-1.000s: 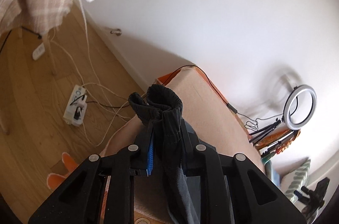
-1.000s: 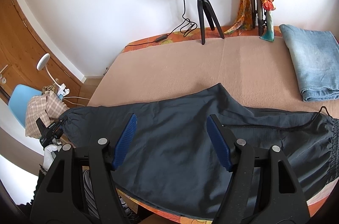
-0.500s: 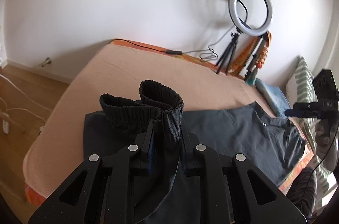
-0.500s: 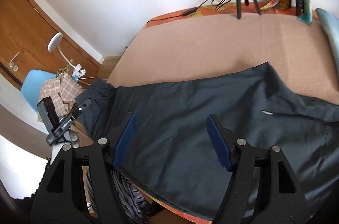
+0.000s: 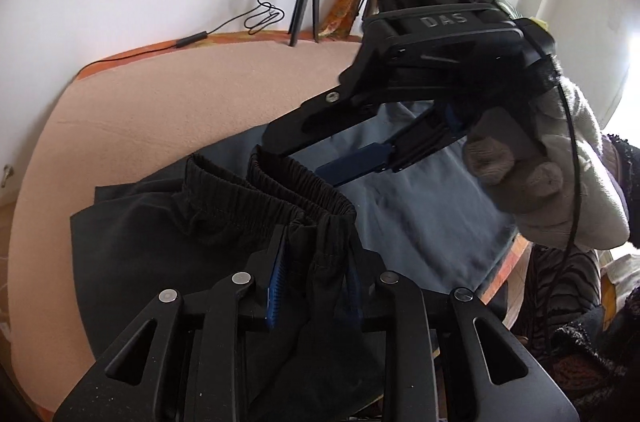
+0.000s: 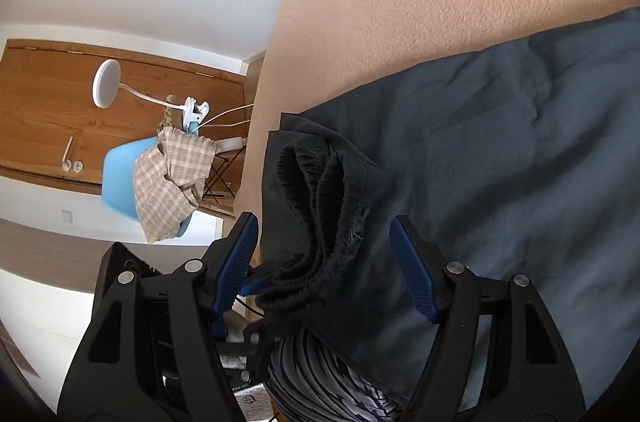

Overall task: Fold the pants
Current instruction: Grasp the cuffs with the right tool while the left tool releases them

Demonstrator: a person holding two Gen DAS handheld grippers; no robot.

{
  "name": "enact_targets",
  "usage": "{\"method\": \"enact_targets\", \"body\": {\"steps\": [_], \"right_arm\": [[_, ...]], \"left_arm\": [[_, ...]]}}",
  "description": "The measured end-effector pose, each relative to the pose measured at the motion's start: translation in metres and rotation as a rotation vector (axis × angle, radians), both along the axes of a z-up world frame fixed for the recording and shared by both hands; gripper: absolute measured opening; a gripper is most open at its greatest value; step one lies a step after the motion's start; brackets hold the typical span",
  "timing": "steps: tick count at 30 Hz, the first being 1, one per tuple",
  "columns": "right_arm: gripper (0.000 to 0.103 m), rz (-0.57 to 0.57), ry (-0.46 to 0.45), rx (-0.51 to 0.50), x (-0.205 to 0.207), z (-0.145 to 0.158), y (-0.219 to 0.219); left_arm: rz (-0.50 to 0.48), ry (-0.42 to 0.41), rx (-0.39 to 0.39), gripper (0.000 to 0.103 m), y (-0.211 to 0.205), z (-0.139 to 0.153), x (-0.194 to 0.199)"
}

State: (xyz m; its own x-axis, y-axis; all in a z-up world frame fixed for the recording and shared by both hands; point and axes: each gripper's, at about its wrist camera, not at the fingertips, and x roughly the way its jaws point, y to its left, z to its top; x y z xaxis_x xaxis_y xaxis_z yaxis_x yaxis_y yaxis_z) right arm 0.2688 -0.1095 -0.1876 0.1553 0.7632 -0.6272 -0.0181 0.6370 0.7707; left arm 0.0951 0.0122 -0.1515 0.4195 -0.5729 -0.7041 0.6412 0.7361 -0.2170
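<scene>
Left wrist: left hand-held gripper (image 5: 314,272) clamping pants (image 5: 420,206) cuffs, right hand-held gripper (image 6: 324,254) spread around them.

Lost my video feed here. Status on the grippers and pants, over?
Left gripper shut on the cuffs. Right gripper open, straddling the same cuffs. Pants spread on bed. Nothing in the way.

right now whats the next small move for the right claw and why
Probably close the right claw on the gathered cuffs. Its jaws are open on either side of the bunched elastic ends, which the left claw holds shut above the dark pants spread on the bed. A second grip would let both claws carry the fold across evenly.
</scene>
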Motion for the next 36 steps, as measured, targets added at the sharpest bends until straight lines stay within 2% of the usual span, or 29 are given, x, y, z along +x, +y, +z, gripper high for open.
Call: {"method": "enact_targets", "body": {"steps": [2,5,10,12,15,18,21,22,23,24,28,29,31,32,33,36], "right_arm": [[0.071,-0.004,0.024,-0.002,0.002,-0.009,0.004],[0.071,-0.013,0.041,-0.016,0.003,-0.019,0.006],[0.071,-0.023,0.058,-0.04,0.005,-0.026,0.01],[0.071,-0.022,0.051,-0.072,0.005,-0.027,0.016],[0.071,-0.007,0.024,-0.115,0.004,-0.022,0.027],[0.071,-0.002,0.02,-0.115,0.001,-0.023,0.03],[0.071,-0.02,0.042,-0.078,0.003,-0.027,0.023],[0.071,-0.027,0.05,-0.067,0.004,-0.028,0.02],[0.071,-0.034,0.056,-0.06,0.004,-0.028,0.017],[0.071,-0.04,0.058,-0.059,0.005,-0.028,0.014],[0.071,-0.062,0.053,-0.055,0.005,-0.026,0.003],[0.071,-0.066,0.056,-0.048,0.005,-0.026,0.001],[0.071,-0.07,0.061,-0.042,0.004,-0.028,-0.002],[0.071,-0.07,0.063,-0.04,0.003,-0.029,-0.003],[0.071,-0.071,0.065,-0.037,0.002,-0.029,-0.005],[0.072,-0.066,0.076,-0.021,-0.003,-0.031,-0.005]], "left_arm": [[-0.008,0.031,-0.037,0.033,0.004,0.003,0.0],[-0.03,0.065,-0.08,0.033,0.007,0.005,0.0],[-0.039,0.097,-0.06,0.033,0.005,0.002,-0.004],[-0.02,0.098,-0.068,0.033,0.01,0.007,-0.005],[0.034,0.067,-0.028,0.033,0.025,0.007,-0.009],[0.059,0.08,-0.019,0.033,0.037,0.003,-0.009],[0.004,0.063,0.036,0.034,0.025,0.0,-0.009],[-0.027,0.059,0.068,0.037,0.015,-0.001,-0.009],[-0.051,0.056,0.106,0.049,0.005,-0.004,-0.007],[-0.072,0.051,0.149,0.054,-0.004,-0.008,-0.004],[-0.13,0.044,0.28,0.054,-0.03,-0.026,0.0],[-0.14,0.034,0.293,0.053,-0.033,-0.028,0.0],[-0.155,0.009,0.267,0.038,-0.032,-0.028,0.001],[-0.15,0.009,0.238,0.019,-0.028,-0.026,0.003],[-0.14,0.022,0.2,0.012,-0.023,-0.025,0.006],[-0.099,0.065,0.07,0.009,-0.004,-0.018,0.015]]}}
